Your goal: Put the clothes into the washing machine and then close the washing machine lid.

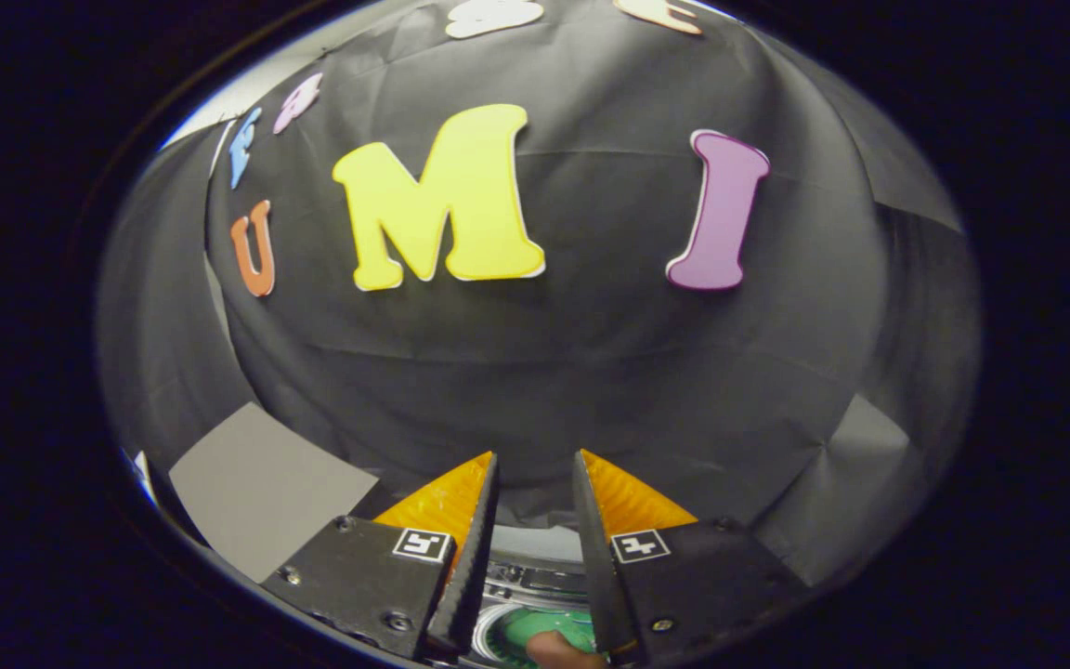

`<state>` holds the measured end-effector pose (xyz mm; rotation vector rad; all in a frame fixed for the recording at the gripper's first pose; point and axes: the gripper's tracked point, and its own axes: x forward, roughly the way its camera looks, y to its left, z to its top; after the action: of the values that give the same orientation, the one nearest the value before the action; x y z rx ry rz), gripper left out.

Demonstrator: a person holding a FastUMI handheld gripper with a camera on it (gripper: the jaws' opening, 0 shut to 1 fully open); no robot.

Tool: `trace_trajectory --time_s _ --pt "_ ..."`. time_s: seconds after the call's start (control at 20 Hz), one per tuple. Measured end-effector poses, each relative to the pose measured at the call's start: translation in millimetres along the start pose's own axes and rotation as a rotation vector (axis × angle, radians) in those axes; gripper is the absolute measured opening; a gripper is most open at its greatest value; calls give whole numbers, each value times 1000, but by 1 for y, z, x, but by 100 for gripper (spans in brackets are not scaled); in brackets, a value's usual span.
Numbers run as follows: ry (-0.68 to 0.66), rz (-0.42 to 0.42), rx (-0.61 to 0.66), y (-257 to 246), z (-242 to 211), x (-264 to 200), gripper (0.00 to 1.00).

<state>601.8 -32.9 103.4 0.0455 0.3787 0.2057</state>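
**Claw high, empty, washer just below the tips**

My claw (535, 465) is pointed up at the booth wall (591, 372), fingers parted to a narrow gap, nothing between them. Both fingertips (487, 469) are in free air.

Washer (535, 595): I see a slice of it low between the fingers, what looks like the control panel strip and, below that, a round rim with green showing inside. Could be the drum opening or a lid window, cannot tell which. Something small and pinkish (561, 648) sits at the very bottom over the green; too cropped to identify. I can't pick out any clothes for certain, unless the green is fabric.

A grey panel (256, 488) lies off to the left of the fingers.

My read: I'm between moves, lid not confirmed shut.

To do this step well:
- Pitch the claw down first so the washer top is ahead of the tips, not under them.
- Confirm lid position before committing.
- If the lid is up, close the gap and push with the finger backs, slow arc, no snagging on the rim.
- If fabric hangs over the rim, tuck it in first.
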Motion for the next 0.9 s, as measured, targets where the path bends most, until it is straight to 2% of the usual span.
trace_trajectory --time_s 0.15,0.35,0.65,0.75,0.9 --pt "37 -14 43 -11 -19 20 50" --pt "90 -26 34 -13 -46 37 50" --pt "189 -22 75 -16 -92 39 50" --pt "177 -19 80 -17 -97 34 50" --pt "174 -23 74 -17 -96 29 61"
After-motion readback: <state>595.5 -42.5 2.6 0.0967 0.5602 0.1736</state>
